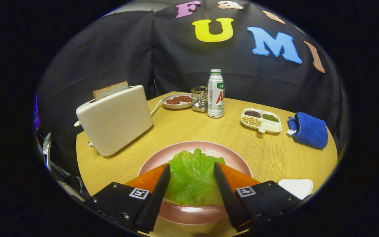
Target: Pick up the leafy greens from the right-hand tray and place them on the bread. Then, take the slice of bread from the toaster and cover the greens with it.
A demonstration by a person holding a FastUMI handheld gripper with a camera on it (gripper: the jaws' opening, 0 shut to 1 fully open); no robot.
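Green lettuce (192, 177) lies spread across a slice of bread (179, 203) on the pink plate (189, 215), and I take that plate as my landmark. My gripper (192, 174) hangs over it with the fingers spread wide, one on each side of the leaf. Whether their inner faces touch its edges I cannot tell, but I judge they are not squeezing it. So the greens already sit where the task wants them. The second slice (110, 90) stands upright in the slot of the toaster (115, 120), beyond the plate and to its left. A small white tray (296, 187) sits just right of the plate. Behind the plate stand a bottle (215, 93), a dish of meat (177, 100), a divided bean dish (261, 120) and a blue cloth (308, 130).

My judgement is that the toaster slice is what remains. To do that well I would lift straight off the leaf so it is not dragged, pinch the slice by its flat faces near the exposed top, and draw it upward without tipping the toaster across the tabletop (183, 128).
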